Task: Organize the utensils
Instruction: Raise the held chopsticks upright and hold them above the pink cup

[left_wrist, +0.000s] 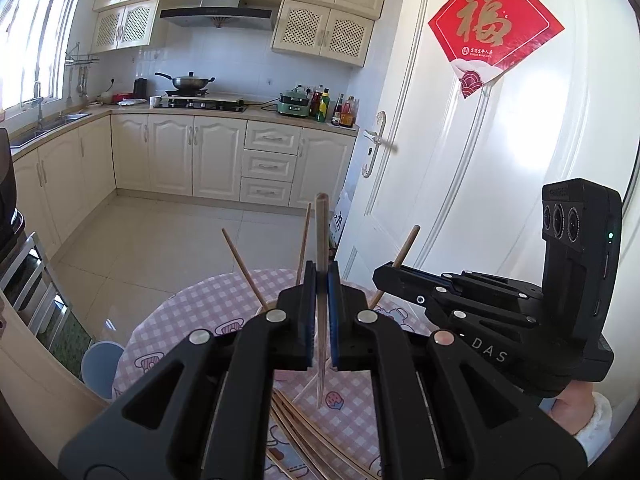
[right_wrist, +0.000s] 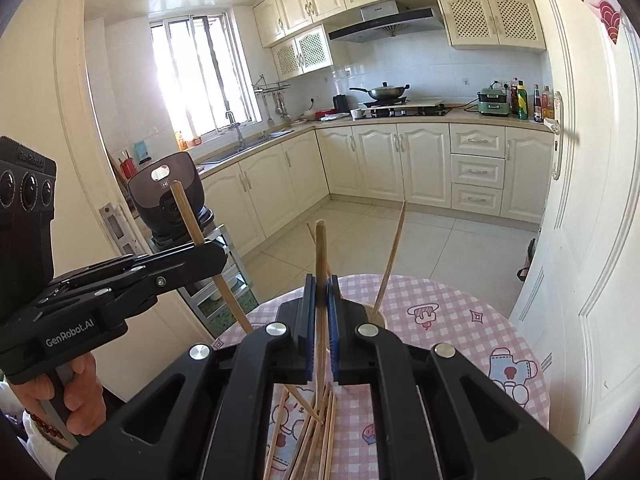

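- Both claws are clenching one wooden chopstick apiece: the left gripper point(left_wrist: 321, 280) is pinching its chopstick point(left_wrist: 321, 236) near mid-length so it is standing almost upright, and the right gripper point(right_wrist: 321, 280) is doing the same with its own chopstick point(right_wrist: 320, 256).
- Each stick is probably being carried upright so that its lower end can be dropped into the holder point(right_wrist: 376, 316), a small round cup sitting on the pink checked tablecloth point(right_wrist: 460, 300) just beyond the right gripper.
- Two or three chopsticks point(right_wrist: 394, 256) are already leaning out of that holder at splayed angles, and they are likely crowding the opening for the next stick.
- Loose chopsticks point(right_wrist: 316, 436) are lying in a heap on the tablecloth, nearer the person than the holder, still awaiting sorting.
- A white door point(left_wrist: 500, 184) is standing close behind the holder on the right.
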Available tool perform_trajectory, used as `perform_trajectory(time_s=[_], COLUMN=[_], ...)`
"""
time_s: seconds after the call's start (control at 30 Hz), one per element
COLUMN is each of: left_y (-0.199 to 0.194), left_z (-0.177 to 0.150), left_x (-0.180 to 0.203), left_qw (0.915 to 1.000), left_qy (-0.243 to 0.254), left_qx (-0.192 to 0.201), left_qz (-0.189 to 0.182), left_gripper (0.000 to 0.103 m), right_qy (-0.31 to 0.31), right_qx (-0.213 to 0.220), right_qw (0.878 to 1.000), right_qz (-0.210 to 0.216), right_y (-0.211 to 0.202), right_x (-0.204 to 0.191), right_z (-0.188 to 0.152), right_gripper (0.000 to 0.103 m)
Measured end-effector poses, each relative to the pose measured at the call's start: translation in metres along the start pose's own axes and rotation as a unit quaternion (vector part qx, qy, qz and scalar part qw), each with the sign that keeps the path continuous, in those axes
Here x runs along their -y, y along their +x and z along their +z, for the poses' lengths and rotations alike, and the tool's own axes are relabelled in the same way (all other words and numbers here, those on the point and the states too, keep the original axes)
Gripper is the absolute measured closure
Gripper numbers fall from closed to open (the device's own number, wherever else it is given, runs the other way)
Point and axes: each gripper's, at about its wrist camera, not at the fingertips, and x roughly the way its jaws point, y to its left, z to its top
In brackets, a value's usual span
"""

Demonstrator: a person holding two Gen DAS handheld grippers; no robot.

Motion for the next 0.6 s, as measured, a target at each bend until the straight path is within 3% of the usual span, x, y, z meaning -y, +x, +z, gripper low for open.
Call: perform_trajectory(time_s=[0.43,0.6], left_y=[0.003,0.006], left_z=[0.017,0.019], left_x=[-0.023,-0.028], left_qw=[0.9989,0.9968], left_qy=[-0.030,-0.032], left_qx=[0.034,0.060], left_qz=[0.010,0.043], left_gripper=[0.098,0.098], right_qy=[-0.005,-0.012], right_qx=[0.063,0.077], right_qw=[0.998,0.996], right_qz=[-0.026,-0.051], right_y=[-0.011,-0.007], right_x=[-0.003,-0.005], right_z=[0.018,0.019], right_gripper=[0.099,0.099])
